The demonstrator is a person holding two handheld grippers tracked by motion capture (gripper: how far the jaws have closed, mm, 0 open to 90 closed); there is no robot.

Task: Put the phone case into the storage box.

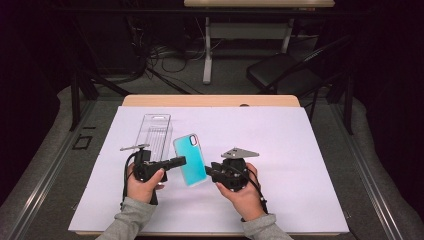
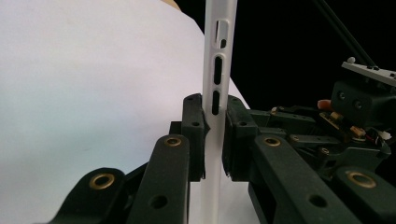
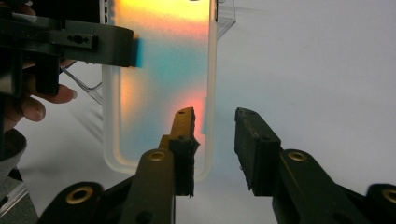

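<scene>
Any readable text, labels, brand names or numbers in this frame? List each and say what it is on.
None can be read.
Phone case: plain teal back in the high view, with no logo or lettering seen on it.
Clear plastic package: no print can be made out on it.
Left gripper and right gripper: no markings legible.
White sheet on the table: blank.

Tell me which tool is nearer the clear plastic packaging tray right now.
Left. The left tool, clamped on the phone case, sits just below the clear tray. The right tool is open at the case's far edge, farther from the tray.
</scene>
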